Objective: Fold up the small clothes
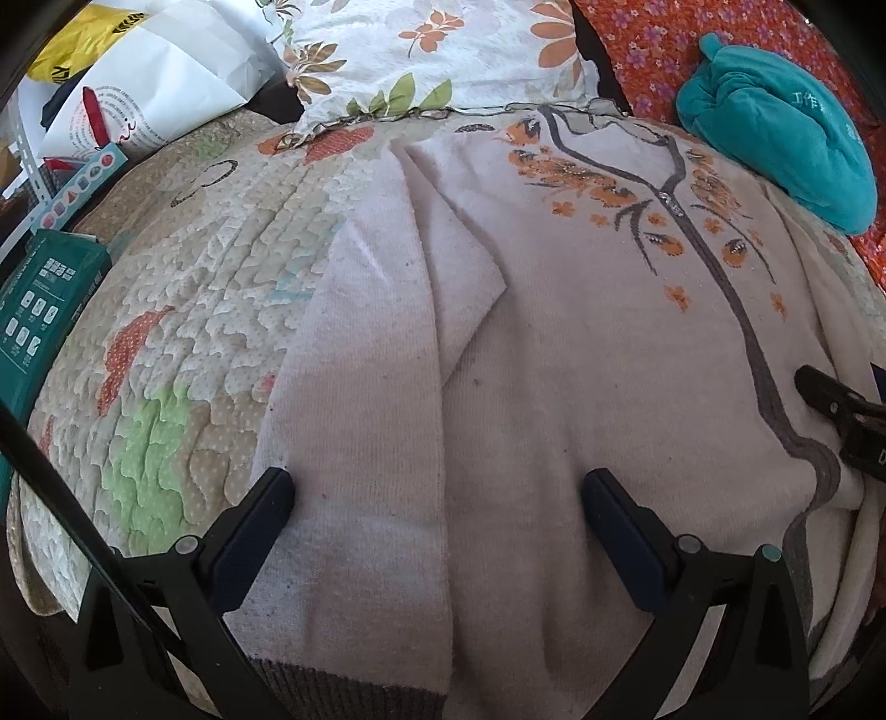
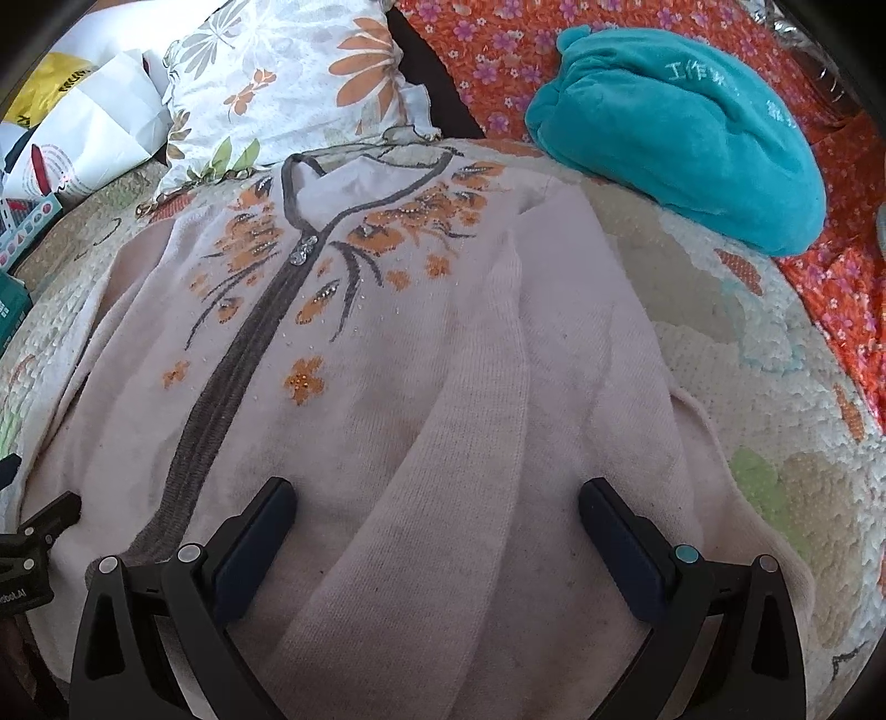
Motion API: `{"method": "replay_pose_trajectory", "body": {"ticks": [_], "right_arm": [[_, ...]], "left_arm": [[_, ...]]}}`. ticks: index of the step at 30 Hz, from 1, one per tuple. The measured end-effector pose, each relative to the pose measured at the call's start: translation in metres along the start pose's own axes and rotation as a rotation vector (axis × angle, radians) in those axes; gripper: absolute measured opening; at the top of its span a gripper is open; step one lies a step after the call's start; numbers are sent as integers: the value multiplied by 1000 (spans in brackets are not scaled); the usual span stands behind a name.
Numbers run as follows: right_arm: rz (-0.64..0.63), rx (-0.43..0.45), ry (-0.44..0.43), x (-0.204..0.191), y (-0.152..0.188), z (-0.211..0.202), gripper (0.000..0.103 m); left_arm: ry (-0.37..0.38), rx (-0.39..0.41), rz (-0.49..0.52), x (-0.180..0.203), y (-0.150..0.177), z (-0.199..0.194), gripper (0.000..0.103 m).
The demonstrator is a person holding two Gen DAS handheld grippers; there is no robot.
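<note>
A pale pink knitted cardigan [image 1: 581,332] with a grey zip band and orange flower embroidery lies front-up on a quilted mat [image 1: 183,332]. Its left sleeve [image 1: 365,387] is laid over the body. My left gripper [image 1: 437,487] hovers open just above the sleeve's lower part, nothing between its fingers. In the right wrist view the same cardigan [image 2: 343,354] shows its right sleeve [image 2: 476,443] folded inward. My right gripper [image 2: 437,498] stands open over that sleeve, empty. The right gripper's fingertip [image 1: 819,387] also pokes in at the right edge of the left view.
A floral pillow [image 1: 432,50] lies beyond the collar. A teal plush cushion [image 2: 681,138] rests on an orange flowered cloth [image 2: 830,288] at the right. White and yellow bags [image 1: 127,72] and a green box [image 1: 39,310] sit at the left edge of the mat.
</note>
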State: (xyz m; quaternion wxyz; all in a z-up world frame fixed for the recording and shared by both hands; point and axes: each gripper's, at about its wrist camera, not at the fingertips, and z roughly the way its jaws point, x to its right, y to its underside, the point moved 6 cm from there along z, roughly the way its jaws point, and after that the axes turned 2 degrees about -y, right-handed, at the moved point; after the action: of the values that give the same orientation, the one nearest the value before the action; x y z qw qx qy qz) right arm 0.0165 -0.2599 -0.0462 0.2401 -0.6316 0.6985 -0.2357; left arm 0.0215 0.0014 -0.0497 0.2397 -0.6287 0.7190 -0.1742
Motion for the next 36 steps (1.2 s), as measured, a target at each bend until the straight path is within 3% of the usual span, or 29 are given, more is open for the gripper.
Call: {"method": "replay_pose_trajectory", "body": {"ticks": [1,3,5,7,10,15,18,24,29,32,35,36], "right_arm": [[0,9,1,0,0,-4,95],[43,29,-41,5,-2,-21,82],[133,49,-140,14,-2,-46,82],[183,76,-177,26,-1,-72,82],[179,88,-169,40,13,-99,77],[166,2,-253,30,58,-112,57],[115,-46,-330,3,77,-114,55],[24,-109,-288,-29,100,-105,51],[29,-133,-294,-36,109,-110,48],[45,-172,-302,-40,122,-107,40],[47,-174,-310,-41,124,-110,9],[52,-176,-320,-41,123,-113,6]], "left_arm": [[8,-8,-6,0,-2,-2,102],[68,6,-30,-1,-10,-13,79],[160,24,-68,-4,-19,-28,74],[220,54,-116,-11,-28,-40,74],[234,79,-155,-16,-30,-51,74],[264,13,-237,-30,-27,-37,74],[279,-36,-280,-36,-20,-27,74],[241,6,-269,-43,-16,-33,74],[247,2,-294,-50,-16,-33,74],[253,-1,-297,-49,-16,-32,74],[244,8,-282,-45,-17,-34,74],[242,10,-279,-45,-18,-35,74]]}}
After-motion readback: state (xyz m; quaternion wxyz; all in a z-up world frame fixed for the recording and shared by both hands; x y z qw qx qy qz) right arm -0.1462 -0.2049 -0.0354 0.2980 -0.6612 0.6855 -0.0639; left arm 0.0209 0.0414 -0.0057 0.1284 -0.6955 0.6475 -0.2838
